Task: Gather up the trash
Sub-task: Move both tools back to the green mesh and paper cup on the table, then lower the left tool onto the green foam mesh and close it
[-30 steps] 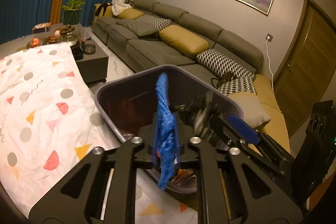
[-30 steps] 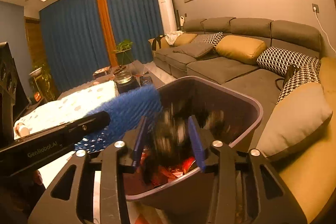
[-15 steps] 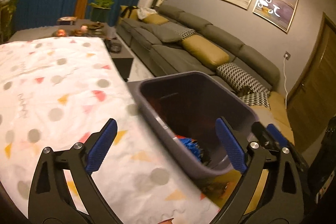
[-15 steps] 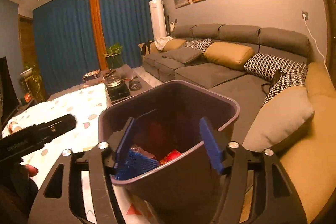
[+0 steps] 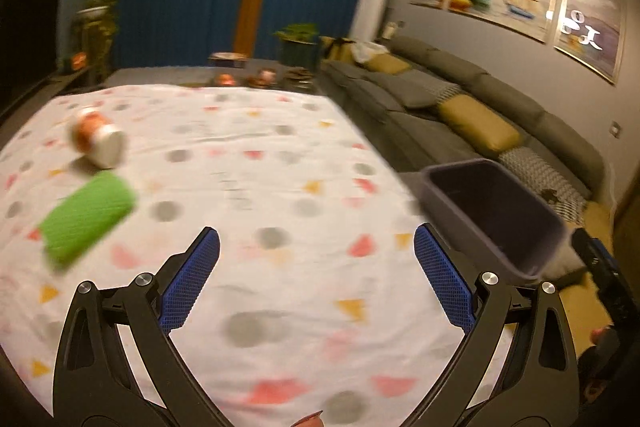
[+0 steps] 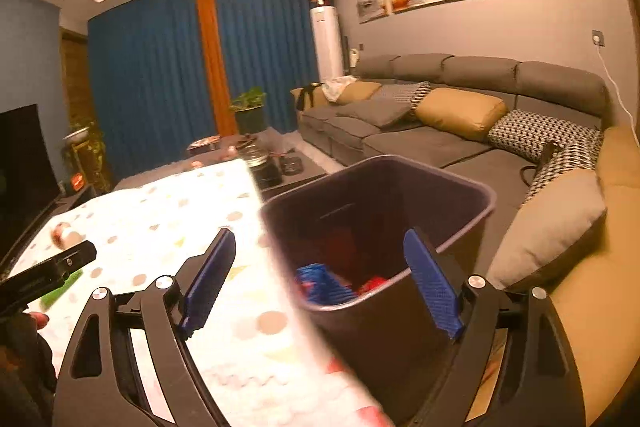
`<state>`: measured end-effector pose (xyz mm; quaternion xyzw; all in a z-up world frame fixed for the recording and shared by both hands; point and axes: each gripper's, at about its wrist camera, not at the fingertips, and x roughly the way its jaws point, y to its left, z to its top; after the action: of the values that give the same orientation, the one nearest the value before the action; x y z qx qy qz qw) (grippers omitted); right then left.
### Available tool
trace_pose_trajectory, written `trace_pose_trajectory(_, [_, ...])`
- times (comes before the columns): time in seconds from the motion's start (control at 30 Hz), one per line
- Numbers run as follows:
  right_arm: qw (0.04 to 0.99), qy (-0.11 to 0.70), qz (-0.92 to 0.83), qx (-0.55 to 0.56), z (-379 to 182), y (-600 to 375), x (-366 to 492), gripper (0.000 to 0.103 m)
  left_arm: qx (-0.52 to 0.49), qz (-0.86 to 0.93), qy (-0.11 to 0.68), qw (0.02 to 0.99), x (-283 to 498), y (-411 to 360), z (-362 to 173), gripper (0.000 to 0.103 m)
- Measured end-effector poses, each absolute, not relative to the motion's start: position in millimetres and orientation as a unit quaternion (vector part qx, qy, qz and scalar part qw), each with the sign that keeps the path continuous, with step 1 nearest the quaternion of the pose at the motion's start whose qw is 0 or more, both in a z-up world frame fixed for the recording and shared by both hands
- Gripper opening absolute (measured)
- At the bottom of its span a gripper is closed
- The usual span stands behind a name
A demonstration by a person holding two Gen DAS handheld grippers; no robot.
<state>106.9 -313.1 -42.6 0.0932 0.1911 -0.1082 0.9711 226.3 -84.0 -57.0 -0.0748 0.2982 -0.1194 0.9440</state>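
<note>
My left gripper (image 5: 316,251) is open and empty above the patterned tablecloth (image 5: 260,187). A green cloth-like roll (image 5: 86,217) and an orange-and-white can (image 5: 98,139) lie on the cloth to its left. The dark trash bin (image 5: 496,215) stands off the table's right edge. My right gripper (image 6: 320,263) is open and empty just in front of the bin (image 6: 452,187). Blue and red trash (image 6: 324,283) lies inside it. The can (image 6: 64,235) shows far left in the right wrist view.
A grey sofa (image 6: 420,131) with yellow and patterned cushions runs behind the bin. A low side table (image 6: 272,163) with dishes stands beyond the cloth. The left gripper's body (image 6: 44,275) reaches into the right wrist view at lower left.
The left gripper opened and dropped the blue trash into the bin, then swung left over the table. The right gripper also opened, released its dark trash and drew back slightly.
</note>
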Motion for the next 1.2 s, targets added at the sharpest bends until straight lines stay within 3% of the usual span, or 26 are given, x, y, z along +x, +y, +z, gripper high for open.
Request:
trace_pose_trajectory(0.5, [0.977, 0.201, -0.007, 0.071, -35.7, -213.1, 124.0, 0.084, -0.074, 0.001, 0.3, 0.951, 213.3, 74.5, -70.3, 0.096])
trace_pose_trajectory(0.97, [0.972, 0.222, 0.06, 0.049, -37.2, -130.7, 155.4, 0.084, -0.067, -0.006, 0.363, 0.929, 263.2, 112.8, -102.5, 0.096])
trace_pose_trajectory(1.07, [0.969, 0.23, 0.073, 0.047, -37.6, -116.3, 168.8, 0.084, -0.062, -0.007, 0.389, 0.919, 279.3, 116.0, -113.4, 0.09])
trace_pose_trajectory(1.2, [0.967, 0.239, 0.085, 0.038, -39.3, -102.8, 182.0, 0.084, -0.073, -0.021, 0.417, 0.906, 292.6, 117.9, -124.3, 0.064])
